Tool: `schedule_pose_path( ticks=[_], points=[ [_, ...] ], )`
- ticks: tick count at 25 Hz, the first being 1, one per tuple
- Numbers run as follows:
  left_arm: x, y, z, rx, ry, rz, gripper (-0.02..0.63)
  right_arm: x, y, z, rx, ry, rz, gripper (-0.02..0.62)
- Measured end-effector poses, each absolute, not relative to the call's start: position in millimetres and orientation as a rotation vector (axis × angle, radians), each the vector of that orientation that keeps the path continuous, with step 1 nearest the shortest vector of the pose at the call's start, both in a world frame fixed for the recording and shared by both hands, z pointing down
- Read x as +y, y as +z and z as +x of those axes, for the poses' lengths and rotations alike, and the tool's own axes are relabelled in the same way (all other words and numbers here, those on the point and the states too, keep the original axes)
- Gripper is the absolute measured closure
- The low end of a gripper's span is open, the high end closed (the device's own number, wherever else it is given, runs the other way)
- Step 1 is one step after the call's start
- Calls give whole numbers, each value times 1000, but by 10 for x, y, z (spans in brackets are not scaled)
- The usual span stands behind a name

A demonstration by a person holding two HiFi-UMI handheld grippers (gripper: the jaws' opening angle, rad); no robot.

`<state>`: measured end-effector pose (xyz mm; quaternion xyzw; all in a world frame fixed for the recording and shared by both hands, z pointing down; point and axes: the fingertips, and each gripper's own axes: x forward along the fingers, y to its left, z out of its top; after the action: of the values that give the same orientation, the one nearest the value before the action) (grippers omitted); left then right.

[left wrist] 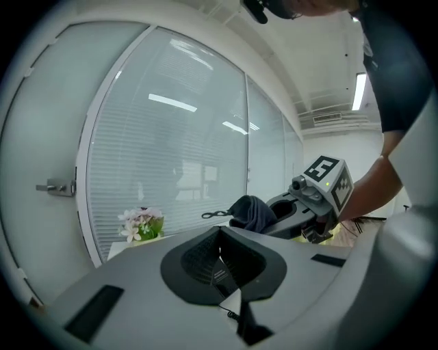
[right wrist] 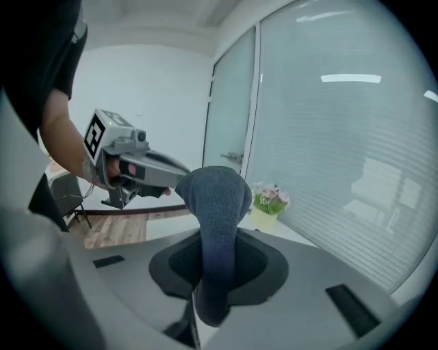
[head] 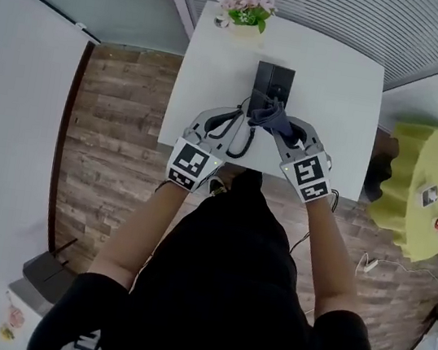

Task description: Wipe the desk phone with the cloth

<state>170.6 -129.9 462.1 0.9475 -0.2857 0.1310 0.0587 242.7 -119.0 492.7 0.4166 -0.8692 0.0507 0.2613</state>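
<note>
The black desk phone (head: 273,80) lies on the white table (head: 341,82), just beyond both grippers. My right gripper (head: 282,129) (right wrist: 217,277) is shut on a dark blue-grey cloth (head: 271,118) (right wrist: 220,205), which bulges up out of the jaws and hangs over the phone's near end. My left gripper (head: 243,118) (left wrist: 220,254) is close beside it on the left, jaws pressed together. A thin dark cord shows under them; I cannot tell if it is pinched. In the left gripper view the right gripper (left wrist: 301,205) and the cloth (left wrist: 254,212) appear at the right.
A small pot of pink flowers (head: 246,5) (left wrist: 140,224) (right wrist: 268,199) stands at the table's far edge, in front of a glass wall with blinds. A round yellow table (head: 419,189) stands to the right. Wooden floor (head: 110,136) lies left of the table.
</note>
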Motion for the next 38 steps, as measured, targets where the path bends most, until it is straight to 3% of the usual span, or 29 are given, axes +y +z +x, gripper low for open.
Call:
schedule_pose_path(
  ticks=[14,38],
  points=[
    [-829,3468,1886,-701,110,2991,597,-624,3300,2512,-2716,-14,1370,518],
    [-763,3427,1945,-671,180,3014,597,-594,3251,2537,-2726,-7,1391,518]
  ],
)
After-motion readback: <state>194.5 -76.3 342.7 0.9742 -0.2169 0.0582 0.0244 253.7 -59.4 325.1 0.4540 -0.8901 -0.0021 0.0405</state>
